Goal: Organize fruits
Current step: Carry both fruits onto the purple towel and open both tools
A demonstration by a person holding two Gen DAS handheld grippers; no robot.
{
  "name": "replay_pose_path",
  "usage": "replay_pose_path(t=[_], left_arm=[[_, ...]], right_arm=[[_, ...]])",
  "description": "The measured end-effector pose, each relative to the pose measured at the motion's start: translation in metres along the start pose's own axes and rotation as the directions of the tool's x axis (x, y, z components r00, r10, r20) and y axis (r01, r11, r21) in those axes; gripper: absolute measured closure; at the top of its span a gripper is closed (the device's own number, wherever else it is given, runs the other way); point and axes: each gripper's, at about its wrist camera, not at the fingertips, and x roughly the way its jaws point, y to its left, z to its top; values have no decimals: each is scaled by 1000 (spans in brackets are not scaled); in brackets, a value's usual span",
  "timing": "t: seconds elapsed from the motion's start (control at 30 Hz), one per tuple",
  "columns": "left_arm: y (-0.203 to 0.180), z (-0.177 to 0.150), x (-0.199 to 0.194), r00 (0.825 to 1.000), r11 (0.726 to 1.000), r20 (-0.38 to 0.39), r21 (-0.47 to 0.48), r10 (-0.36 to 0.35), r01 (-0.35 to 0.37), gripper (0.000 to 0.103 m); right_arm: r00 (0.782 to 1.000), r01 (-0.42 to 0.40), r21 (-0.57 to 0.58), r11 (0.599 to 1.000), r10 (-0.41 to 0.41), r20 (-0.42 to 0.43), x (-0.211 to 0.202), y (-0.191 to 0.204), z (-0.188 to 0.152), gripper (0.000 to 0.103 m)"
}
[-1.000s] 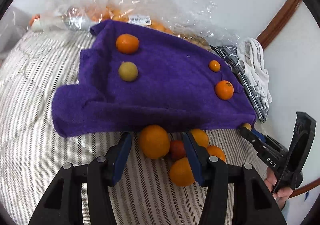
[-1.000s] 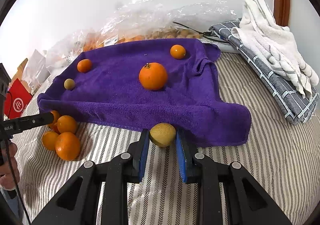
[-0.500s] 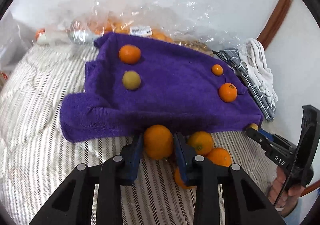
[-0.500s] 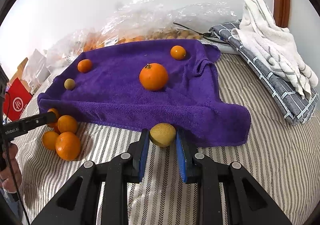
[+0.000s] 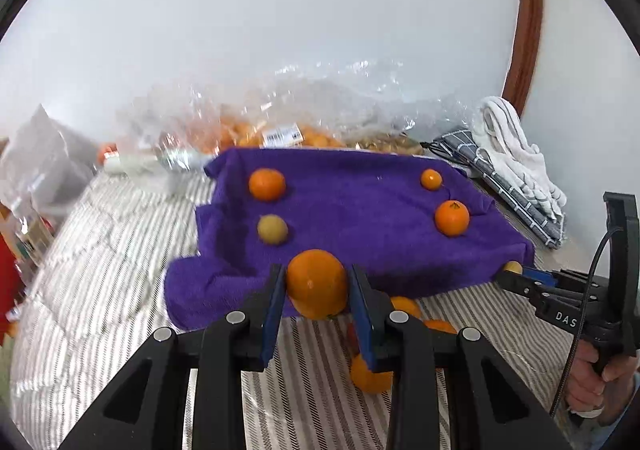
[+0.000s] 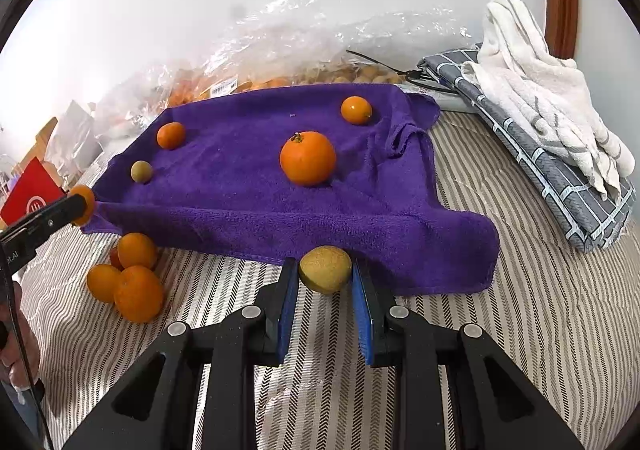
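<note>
While the left tool (image 5: 318, 292) is clamped on a large orange (image 5: 317, 284), its blue pads press the fruit's two sides and it is held clear of the striped bed cover (image 5: 120, 270), in front of the near edge of the purple towel (image 5: 360, 218). Just below and right of that tool lie a few loose oranges (image 6: 132, 278) on the bed; how many is hard to say, since the fingers hide part of the heap. Beyond its tips, on the towel, sit a mandarin (image 5: 267, 184) and a yellowish-green fruit (image 5: 272, 229) to the left, and a stemmed orange (image 5: 452, 218) and a tiny one (image 5: 431, 179) to the right. The right tool (image 6: 325, 278) is closed on a yellow-brown fruit (image 6: 325, 269), pads against both its sides, at the towel's front hem. Behind the towel, far from both tools, clear plastic bags of fruit (image 6: 280, 62) lean on the wall, with folded cloths (image 6: 540, 110) to the right.
</note>
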Motion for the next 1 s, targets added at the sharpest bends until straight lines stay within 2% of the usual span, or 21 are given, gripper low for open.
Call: replay_pose_path(t=[0.17,0.47,0.6,0.77,1.0], left_arm=[[-2,0,-5,1000,1000,18,12,-10,10,73],[-4,0,-12,998,1000,57,12,19,-20,73],[3,2,-11,998,1000,54,-12,22,-22,73],[14,4,-10,996,997,59,-40,62,-59,73],[39,12,-15,995,990,69,-125,71,-62,73]], right_arm=[[1000,-5,1,1000,5,3,-1,0,0,76],[1000,-26,2,1000,26,8,-2,1,0,76],[999,-28,10,1000,27,17,-4,0,0,76],[1000,-22,-6,1000,22,10,-4,5,5,76],[997,-29,-17,999,31,71,-32,17,38,76]])
